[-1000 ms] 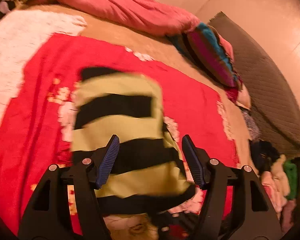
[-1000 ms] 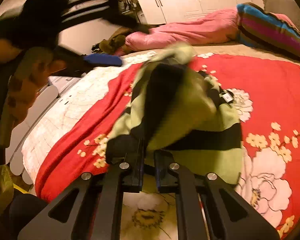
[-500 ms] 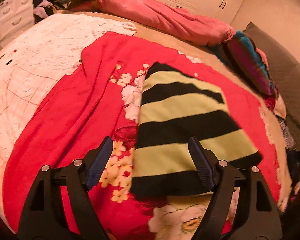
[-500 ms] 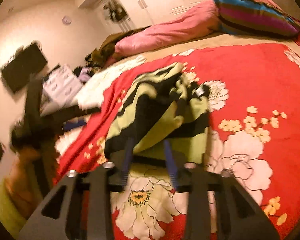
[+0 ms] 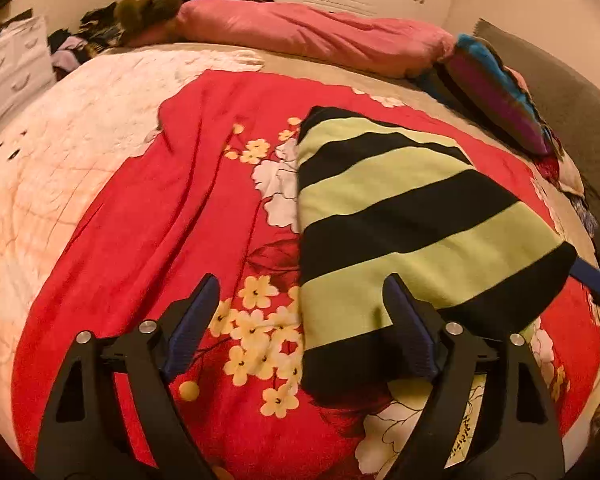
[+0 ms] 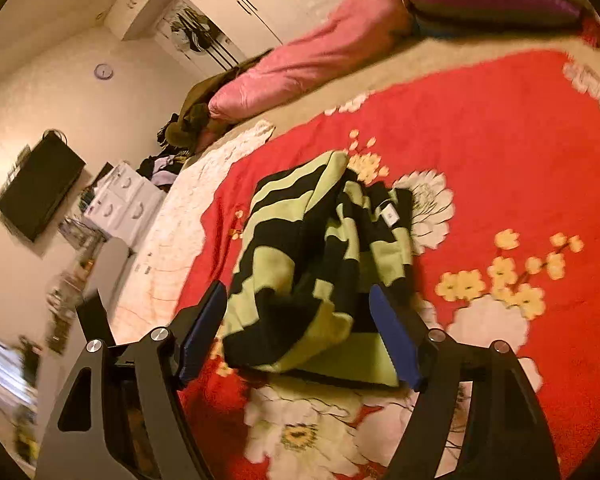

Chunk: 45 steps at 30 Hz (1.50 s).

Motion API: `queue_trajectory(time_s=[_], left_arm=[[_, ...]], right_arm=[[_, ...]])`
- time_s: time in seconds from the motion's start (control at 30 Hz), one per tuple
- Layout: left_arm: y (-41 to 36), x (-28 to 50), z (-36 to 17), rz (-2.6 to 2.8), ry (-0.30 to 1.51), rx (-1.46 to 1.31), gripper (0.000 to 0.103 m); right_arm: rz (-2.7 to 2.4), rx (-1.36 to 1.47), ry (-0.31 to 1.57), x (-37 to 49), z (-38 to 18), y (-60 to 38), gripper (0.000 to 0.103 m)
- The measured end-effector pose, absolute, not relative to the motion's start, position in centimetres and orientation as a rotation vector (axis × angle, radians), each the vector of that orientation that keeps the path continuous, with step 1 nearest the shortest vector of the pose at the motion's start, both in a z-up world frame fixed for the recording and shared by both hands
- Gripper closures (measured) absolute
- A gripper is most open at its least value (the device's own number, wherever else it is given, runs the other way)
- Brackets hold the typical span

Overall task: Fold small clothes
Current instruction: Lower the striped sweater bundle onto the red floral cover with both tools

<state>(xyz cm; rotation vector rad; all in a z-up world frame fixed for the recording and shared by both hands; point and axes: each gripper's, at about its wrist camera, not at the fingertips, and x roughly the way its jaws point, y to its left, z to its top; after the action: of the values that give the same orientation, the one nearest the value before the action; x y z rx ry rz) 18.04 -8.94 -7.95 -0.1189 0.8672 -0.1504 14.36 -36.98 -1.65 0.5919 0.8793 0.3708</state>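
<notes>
Between right gripper point(image 6: 298, 338) jaws: striped top point(image 6: 324, 264), bunched, ungripped | left gripper point(image 5: 300, 320) spread, empty | step: mid-fold | next: regrasp an edge, probably.

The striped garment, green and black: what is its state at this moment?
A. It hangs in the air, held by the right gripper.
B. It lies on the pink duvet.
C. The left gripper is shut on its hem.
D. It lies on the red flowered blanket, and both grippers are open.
D: the striped garment lies on the red flowered blanket, and the left gripper and right gripper both stand open, gripping nothing.
</notes>
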Motion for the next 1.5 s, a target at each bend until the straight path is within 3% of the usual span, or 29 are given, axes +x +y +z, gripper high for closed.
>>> queue_trajectory(time_s=[0.4,0.73,0.8,0.83,0.87,0.93,1.03,1.2,1.3,1.37,1.5], left_arm=[[-9.8,18.4,-8.4,-0.198,0.913,-0.133,0.024],[-10.5,18.7,-9.0,-0.222,0.937,-0.122,0.021],[-10.6,18.8,-9.2,-0.223,0.941,-0.12,0.021],[-10.6,18.8,-9.2,-0.222,0.942,-0.121,0.021],[-10.6,18.8,-9.2,-0.22,0.942,-0.122,0.021],[-10.4,18.8,-9.0,-0.218,0.937,-0.13,0.021],[-10.0,18.6,-8.4,-0.227,0.91,-0.149,0.021],[-10.4,18.8,-8.7,-0.263,0.921,-0.153,0.018],[-11.4,18.7,-9.2,-0.274,0.937,-0.104,0.018],[-11.8,18.7,-9.6,-0.275,0.952,-0.083,0.018],[-11.6,18.7,-9.7,-0.273,0.956,-0.094,0.018]], right_arm=[[0.373,0.599,1.097,21.7,-4.1,-35.7,0.03],[0.418,0.691,1.17,25.5,-6.1,-33.7,0.029],[0.398,0.637,1.17,25.4,-6.3,-33.0,0.039],[0.397,0.583,1.158,25.2,-6.1,-32.5,0.06],[0.399,0.539,1.142,25.0,-5.8,-32.2,0.072],[0.411,0.484,1.101,24.2,-5.1,-32.0,0.081],[0.427,0.455,1.022,22.5,-3.1,-33.0,0.085],[0.367,0.391,0.983,20.4,-3.1,-35.2,0.084],[0.324,0.363,1.041,20.5,-6.0,-35.2,0.073],[0.267,0.349,1.026,20.1,-6.5,-35.7,0.048],[0.25,0.394,0.913,17.4,-4.3,-37.5,0.045]])
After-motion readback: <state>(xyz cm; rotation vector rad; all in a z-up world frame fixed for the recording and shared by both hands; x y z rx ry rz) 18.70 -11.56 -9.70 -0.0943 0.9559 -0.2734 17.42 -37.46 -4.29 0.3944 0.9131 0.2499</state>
